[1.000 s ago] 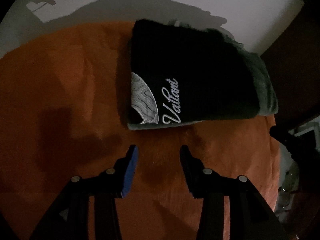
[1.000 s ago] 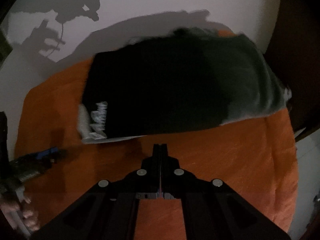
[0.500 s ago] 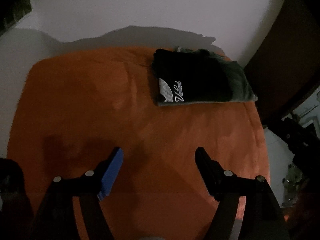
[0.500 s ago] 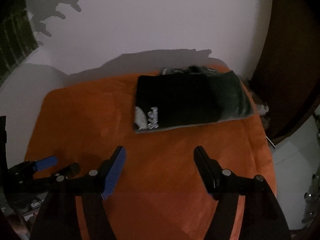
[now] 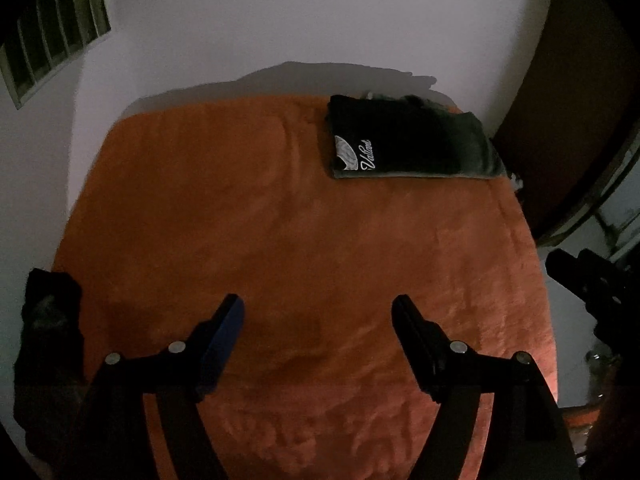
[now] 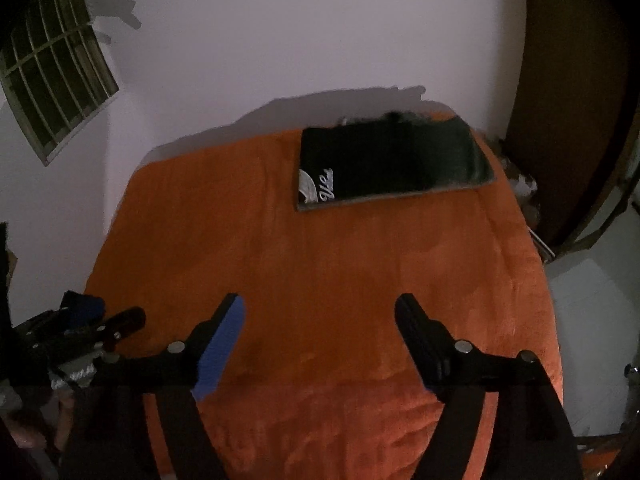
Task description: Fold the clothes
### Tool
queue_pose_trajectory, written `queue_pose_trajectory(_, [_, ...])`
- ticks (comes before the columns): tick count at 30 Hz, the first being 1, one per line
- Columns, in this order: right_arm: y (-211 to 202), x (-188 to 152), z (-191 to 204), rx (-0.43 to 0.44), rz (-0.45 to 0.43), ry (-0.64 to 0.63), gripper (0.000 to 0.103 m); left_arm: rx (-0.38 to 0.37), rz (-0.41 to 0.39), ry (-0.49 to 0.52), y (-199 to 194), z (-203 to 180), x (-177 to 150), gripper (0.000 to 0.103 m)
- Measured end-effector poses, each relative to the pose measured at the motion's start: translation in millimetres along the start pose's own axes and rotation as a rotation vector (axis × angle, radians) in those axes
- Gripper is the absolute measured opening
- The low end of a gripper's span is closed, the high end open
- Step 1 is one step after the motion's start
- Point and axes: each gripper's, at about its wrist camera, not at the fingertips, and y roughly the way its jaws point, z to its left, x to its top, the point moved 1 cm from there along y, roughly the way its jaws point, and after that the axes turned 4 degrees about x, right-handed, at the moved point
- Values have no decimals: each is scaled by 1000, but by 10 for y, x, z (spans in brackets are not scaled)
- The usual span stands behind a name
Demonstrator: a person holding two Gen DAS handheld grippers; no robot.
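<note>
Folded dark garment lies at the far right corner of the orange blanket, near the white wall. Neat rectangle; white script and a pale emblem show at its left end. A second layer, greyer, peeks out at the right end and along the bottom edge. Some loose fabric bunches behind it against the wall; too dark to tell what it is.

Left gripper: jaws stand wide apart, nothing between them, only blanket below. Well apart from the garment. Right gripper: jaws are opening, nothing between them, also well clear of the garment. In the right wrist view the left tool appears at the lower left edge.

A dark crumpled item sits at the left edge of the blanket in the left wrist view, possibly another piece of clothing; cannot confirm in this light.

Judgement: this fold looks finished, both tools free.

Risks from here:
- Stack sits close to the blanket's corner; a nudge while placing the next piece could push it off the edge.
- Light is poor; black cloth on shadow makes edges hard to find, so a grab may catch one layer only and undo a fold.
- Plush blanket may snag a fingertip.
</note>
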Motion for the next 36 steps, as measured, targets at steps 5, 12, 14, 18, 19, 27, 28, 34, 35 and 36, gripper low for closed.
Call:
queue_pose_trajectory(5, [90, -194, -51, -2, -41, -12, 89, 32, -52, 42, 108, -155, -191, 77])
queue_pose_trajectory(12, [153, -896, 18, -3, -149, -59, 97, 18, -108, 30, 270, -180, -892, 77])
queue_pose_trajectory(14, [184, -1112, 14, -10, -164, -36, 100, -10, -77, 9, 337, -132, -1115, 77])
queue_pose_trajectory(18, [285, -1594, -5, 43, -119, -7, 101, -64, 32, -31, 433, -57, -1631, 77])
queue_pose_trajectory(19, [304, -1728, -14, 24, -111, -11, 101, -70, 67, -27, 441, -58, -1755, 77])
queue_pose_trajectory(27, [496, -2425, 14, -18, -12, 20, 101, -4, 6, 31, 313, 111, -2317, 77])
queue_pose_trajectory(28, [503, -2457, 62, -23, -8, 9, 101, -1, 3, 23, 314, 149, -2346, 77])
queue_pose_trajectory(34, [391, -2636, 372, -35, -61, -69, 101, -14, 13, -31, 327, 334, -2445, 77])
queue_pose_trajectory(35, [385, -2654, 436, -31, -64, -83, 101, -12, 16, -40, 329, 363, -2447, 77])
queue_pose_trajectory(36, [380, -2668, 481, -23, -67, -89, 101, -10, 15, -50, 324, 399, -2441, 77])
